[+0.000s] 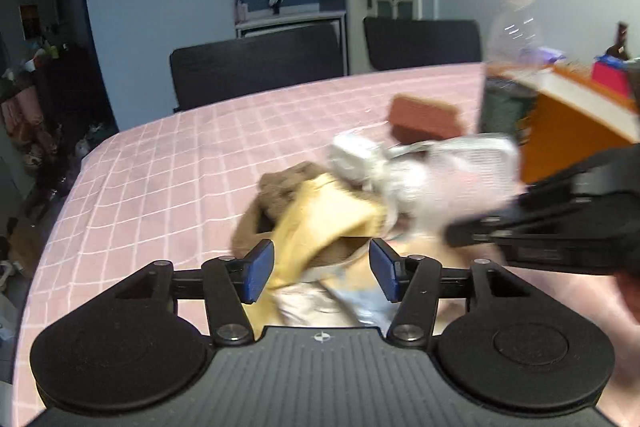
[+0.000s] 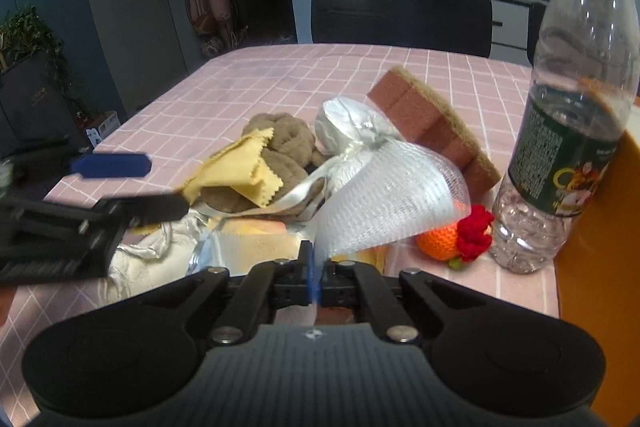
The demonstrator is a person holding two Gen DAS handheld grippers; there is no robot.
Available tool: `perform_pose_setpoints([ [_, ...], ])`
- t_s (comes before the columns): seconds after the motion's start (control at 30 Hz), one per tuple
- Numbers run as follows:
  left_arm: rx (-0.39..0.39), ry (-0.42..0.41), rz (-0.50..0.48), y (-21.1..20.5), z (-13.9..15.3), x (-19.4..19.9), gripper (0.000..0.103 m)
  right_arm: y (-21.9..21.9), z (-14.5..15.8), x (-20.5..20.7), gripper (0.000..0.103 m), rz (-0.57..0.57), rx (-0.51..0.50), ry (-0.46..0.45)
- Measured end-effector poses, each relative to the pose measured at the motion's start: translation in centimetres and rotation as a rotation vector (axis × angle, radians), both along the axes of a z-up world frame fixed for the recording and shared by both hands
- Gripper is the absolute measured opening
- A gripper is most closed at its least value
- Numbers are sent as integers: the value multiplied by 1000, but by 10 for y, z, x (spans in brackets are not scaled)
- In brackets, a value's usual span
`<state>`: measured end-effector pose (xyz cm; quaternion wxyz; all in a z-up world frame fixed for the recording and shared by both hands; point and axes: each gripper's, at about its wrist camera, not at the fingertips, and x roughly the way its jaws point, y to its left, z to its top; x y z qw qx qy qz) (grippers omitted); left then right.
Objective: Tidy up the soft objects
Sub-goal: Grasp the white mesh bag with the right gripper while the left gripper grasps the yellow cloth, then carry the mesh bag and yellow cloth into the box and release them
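A pile of soft things lies on the pink checked tablecloth: a yellow cloth over a brown towel, a white mesh bag with a silver ribbon, a yellow sponge and a silvery wrapper. My right gripper is shut on a fold of the mesh bag. My left gripper is open above the yellow cloth and the brown towel, its blue pads clear of them. In the left wrist view the mesh bag is blurred, with the right gripper beside it.
A red-brown scouring sponge leans behind the bag. An orange and red crochet toy lies next to a clear water bottle. An orange box stands at the right edge. Two dark chairs stand at the table's far side.
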<state>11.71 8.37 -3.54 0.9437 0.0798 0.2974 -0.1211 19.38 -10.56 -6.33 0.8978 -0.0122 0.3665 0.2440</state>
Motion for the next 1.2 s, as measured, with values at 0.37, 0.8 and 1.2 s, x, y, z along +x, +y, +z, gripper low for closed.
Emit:
perform_pose_setpoints([
  [0.37,25,89,7,25,-31,50,49,-6,1,-1,6,5,-14,6],
  [0.8,-146,97,59,48,-16,41,2,-27,17,-20,0,-25,-26,-36],
  [1.2,-181,-76,19,13,52,-21,2,-52,58,-59,0,-1,33,-103],
])
